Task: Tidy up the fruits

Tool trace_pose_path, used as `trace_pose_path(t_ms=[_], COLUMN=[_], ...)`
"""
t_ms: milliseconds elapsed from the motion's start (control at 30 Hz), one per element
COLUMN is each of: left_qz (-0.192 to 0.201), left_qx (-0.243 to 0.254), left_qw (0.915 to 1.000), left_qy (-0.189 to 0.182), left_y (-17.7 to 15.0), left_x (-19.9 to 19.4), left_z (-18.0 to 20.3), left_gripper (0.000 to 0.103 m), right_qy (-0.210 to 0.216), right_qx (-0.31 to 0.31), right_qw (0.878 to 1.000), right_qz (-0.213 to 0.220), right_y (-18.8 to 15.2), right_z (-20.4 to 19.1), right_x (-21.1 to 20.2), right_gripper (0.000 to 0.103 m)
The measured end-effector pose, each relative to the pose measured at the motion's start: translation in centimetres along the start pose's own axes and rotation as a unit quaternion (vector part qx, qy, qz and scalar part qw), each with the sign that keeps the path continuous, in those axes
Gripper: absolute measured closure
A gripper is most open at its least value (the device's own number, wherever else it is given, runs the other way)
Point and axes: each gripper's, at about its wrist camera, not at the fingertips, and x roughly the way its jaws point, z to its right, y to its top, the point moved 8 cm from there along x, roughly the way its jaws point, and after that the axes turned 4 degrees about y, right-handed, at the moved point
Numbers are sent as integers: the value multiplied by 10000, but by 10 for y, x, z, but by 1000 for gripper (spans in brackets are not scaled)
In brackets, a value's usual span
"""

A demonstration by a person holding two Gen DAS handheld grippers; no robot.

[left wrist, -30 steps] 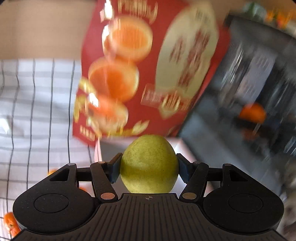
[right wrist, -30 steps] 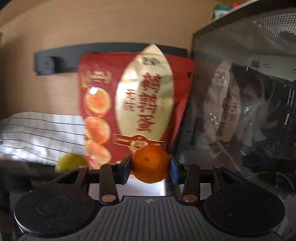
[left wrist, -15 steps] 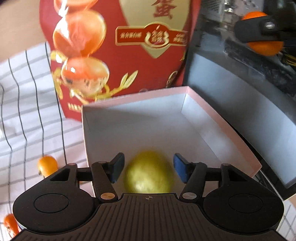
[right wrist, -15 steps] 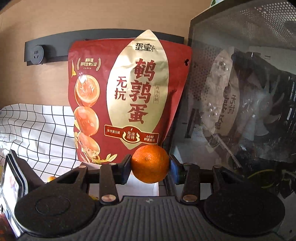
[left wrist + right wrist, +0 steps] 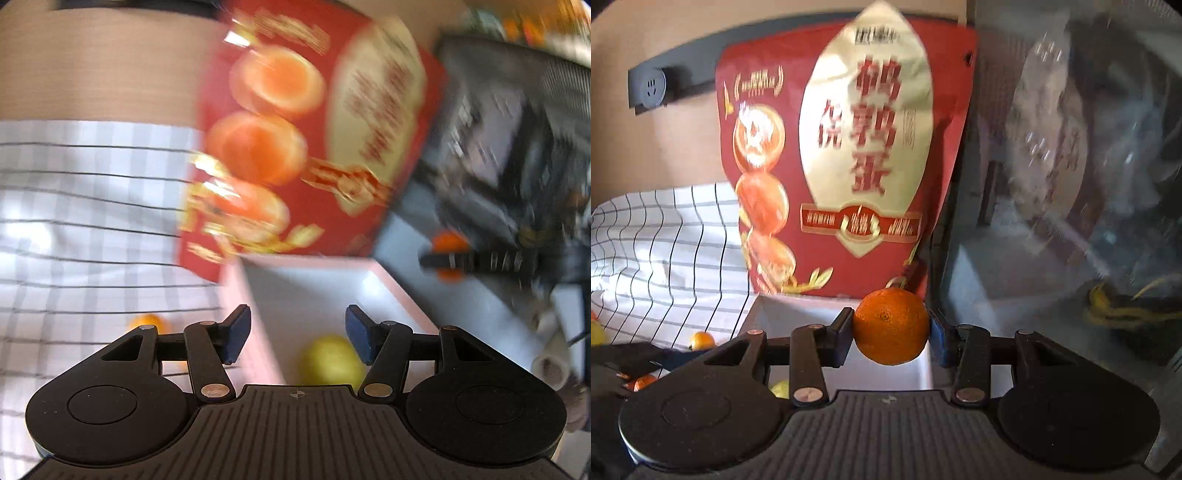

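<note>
A: Left tool (image 5: 293, 334)?
B: Spread, holding nothing, above the white box (image 5: 391, 280). Green pear (image 5: 328, 360) lies inside the box, at its near end.

A: Right tool (image 5: 891, 326)?
B: Pinching an orange (image 5: 891, 326) between both blue pads, above the box's (image 5: 798, 314) far right corner.

A: Around the box?
B: Red snack bag (image 5: 842, 155) stands upright just behind it. Checked cloth (image 5: 665, 236) to its left, carrying small orange fruits (image 5: 701, 340). Dark glass-fronted appliance (image 5: 1071, 184) to its right.
</note>
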Motion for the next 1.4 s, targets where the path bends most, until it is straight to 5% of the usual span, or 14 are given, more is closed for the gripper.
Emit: trace_pose_path(t_ms=[200, 367, 433, 467, 600, 767, 900, 1033, 1100, 1200, 1267, 1400], left_qz=[750, 1468, 1246, 1340, 1321, 1255, 1042, 817, 769, 831, 1066, 1605], left_qx=[-424, -314, -483, -589, -548, -496, -1330, -2255, -2490, -2659, -2679, -2733], left_qw=[9933, 9765, 9726, 9714, 9707, 9717, 9739, 9669, 9633, 9597, 9565, 9457], left_qy=[768, 1547, 1900, 1871, 1929, 1940, 1513, 871, 634, 380, 438, 727], left_y=[-11, -27, -29, -27, -23, -26, -34, -41, -42, -39, -35, -29], left_x=[-46, -64, -62, -65, -66, -66, -65, -64, -64, -69, -79, -104], left_z=[-80, -133, -153, -157, -156, -154, -171, -186, -189, -189, -192, -204], left_gripper=[42, 42, 42, 42, 42, 42, 42, 42, 42, 42, 42, 42], right_qy=[275, 388, 275, 202, -66, 104, 510, 1120, 1367, 1203, 1079, 794], right_qx=[189, 173, 158, 102, -199, -540, -868, -583, -517, -692, -777, -751], right_qw=[9981, 9958, 9949, 9951, 9958, 9961, 9935, 9892, 9852, 9851, 9842, 9824], right_qz=[-514, -815, -959, -960, -893, -694, -533, -744, -897, -1019, -1173, -1513], right_y=[-18, -21, -23, -24, -29, -27, -21, -17, -18, -24, -28, -38], right_z=[-25, -59, -69, -73, -89, -121, -157, -183, -197, -212, -221, -229], right_x=[33, 66, 81, 86, 95, 77, 57, 60, 70, 90, 109, 142], right_gripper=[61, 60, 51, 44, 43, 37, 28, 16, 16, 19, 35, 39])
